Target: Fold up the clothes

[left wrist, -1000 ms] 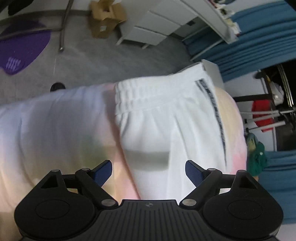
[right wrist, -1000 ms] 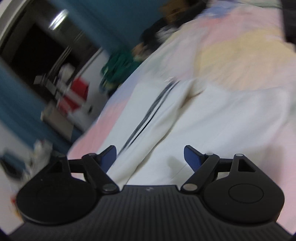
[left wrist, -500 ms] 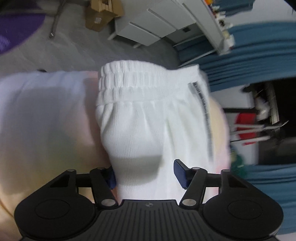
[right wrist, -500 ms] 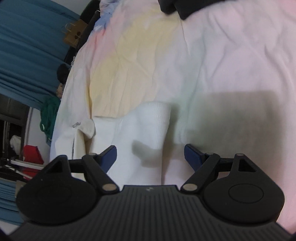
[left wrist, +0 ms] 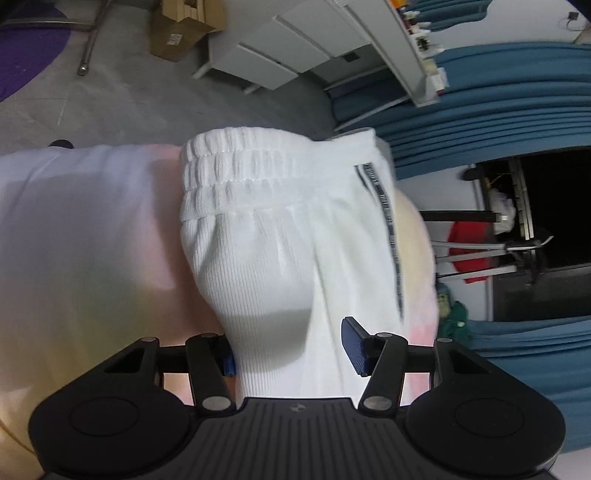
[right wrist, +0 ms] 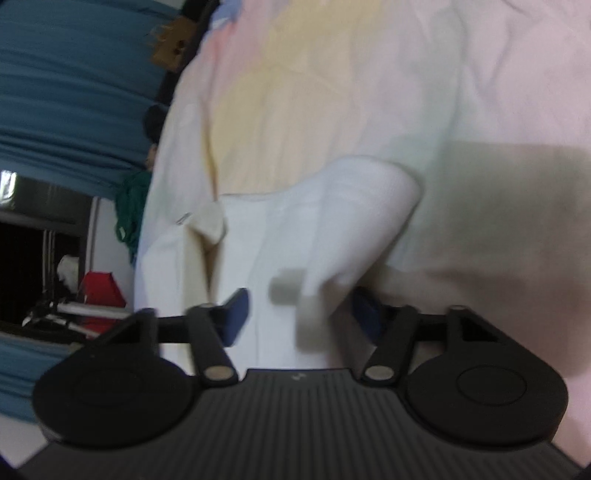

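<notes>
White ribbed pants point(left wrist: 280, 251) with an elastic waistband point(left wrist: 236, 162) and a black side stripe lie on a pastel bedsheet point(left wrist: 81, 240). My left gripper point(left wrist: 291, 352) straddles a raised fold of the pants near their middle. Its jaws are closing with the fabric between them; the left pad is half hidden by the fold and the right pad point(left wrist: 354, 345) stands clear. In the blurred right wrist view, the pants' leg end point(right wrist: 354, 221) lies on the sheet point(right wrist: 443, 92). My right gripper point(right wrist: 301, 315) is closing around that end, with cloth between its pads.
Beyond the bed in the left wrist view are a grey floor, a cardboard box point(left wrist: 177, 33), a white drawer unit point(left wrist: 280, 55) and blue curtains point(left wrist: 498, 92). A green toy point(left wrist: 452, 314) and a red item point(left wrist: 472, 251) sit right of the bed edge.
Both grippers' jaws have narrowed around the pants. The left one sank closer to the fold. The right one rolled and came down from above the bed onto the leg end.
</notes>
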